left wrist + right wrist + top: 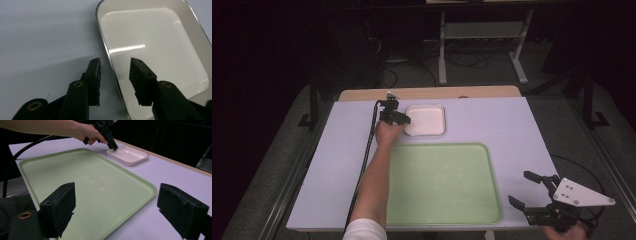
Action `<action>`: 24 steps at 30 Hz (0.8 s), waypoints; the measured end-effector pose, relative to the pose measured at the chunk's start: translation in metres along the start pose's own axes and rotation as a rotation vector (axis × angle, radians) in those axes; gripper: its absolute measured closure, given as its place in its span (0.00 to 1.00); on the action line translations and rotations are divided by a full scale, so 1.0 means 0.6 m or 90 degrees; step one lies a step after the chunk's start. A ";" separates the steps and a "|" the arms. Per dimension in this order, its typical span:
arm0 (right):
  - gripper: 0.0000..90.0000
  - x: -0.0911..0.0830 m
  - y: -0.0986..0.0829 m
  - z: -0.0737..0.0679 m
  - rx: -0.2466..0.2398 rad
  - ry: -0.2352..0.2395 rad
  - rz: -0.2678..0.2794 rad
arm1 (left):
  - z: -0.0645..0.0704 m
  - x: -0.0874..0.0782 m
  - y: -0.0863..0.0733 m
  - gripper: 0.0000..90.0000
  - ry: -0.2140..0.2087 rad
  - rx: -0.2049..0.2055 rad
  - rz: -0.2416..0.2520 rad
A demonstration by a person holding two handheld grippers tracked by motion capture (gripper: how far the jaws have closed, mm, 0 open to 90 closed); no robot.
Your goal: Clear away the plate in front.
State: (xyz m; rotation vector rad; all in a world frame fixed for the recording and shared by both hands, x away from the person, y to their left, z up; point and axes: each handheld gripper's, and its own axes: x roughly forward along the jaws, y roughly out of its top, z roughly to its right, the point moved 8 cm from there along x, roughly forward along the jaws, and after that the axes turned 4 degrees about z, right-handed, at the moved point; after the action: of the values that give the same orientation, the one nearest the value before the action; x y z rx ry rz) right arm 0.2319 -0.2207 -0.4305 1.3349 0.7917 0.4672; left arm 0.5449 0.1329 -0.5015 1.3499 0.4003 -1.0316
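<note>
White dish (426, 120) at the far middle of the table (522, 125), just beyond the green tray's (442, 185) far edge — shallow, rounded corners, nothing in it. Left gripper (404, 120) right at the dish's left rim (110, 62); jaws parted, one pad outside over the table, the other over the inside of the dish, rim running between them — not yet pinched. Seen from the right gripper view too: left gripper (113, 147) tipped down onto the dish's (128, 156) near corner, hand (86, 133) above it. Right gripper (528, 190) well apart, at the table's near right corner, just beside the tray (82, 187); jaws spread wide, holding nothing.
</note>
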 end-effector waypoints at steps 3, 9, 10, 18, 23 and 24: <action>0.16 0.000 0.000 0.000 -0.001 0.000 -0.001 | 0.000 0.002 0.000 0.74 0.006 -0.007 0.001; 0.16 -0.001 -0.001 0.000 0.000 0.000 0.000 | 0.000 0.006 0.002 0.76 0.011 -0.022 0.006; 0.16 -0.001 -0.001 0.000 0.000 0.000 0.000 | 0.000 0.007 0.001 0.76 0.015 -0.020 0.005; 0.16 -0.001 0.000 0.000 0.000 0.000 0.000 | 0.003 0.008 0.001 0.88 0.028 -0.021 0.010; 0.16 -0.001 0.000 -0.001 -0.002 0.001 0.000 | 0.001 0.008 0.002 0.92 0.028 -0.039 0.016; 0.16 -0.001 0.000 -0.001 0.000 0.002 0.000 | 0.001 0.008 0.002 0.93 0.028 -0.044 0.017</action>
State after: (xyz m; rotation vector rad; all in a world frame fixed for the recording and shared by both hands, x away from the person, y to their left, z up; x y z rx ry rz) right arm 0.2310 -0.2207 -0.4303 1.3341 0.7934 0.4692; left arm 0.5481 0.1302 -0.5044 1.3156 0.4455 -0.9583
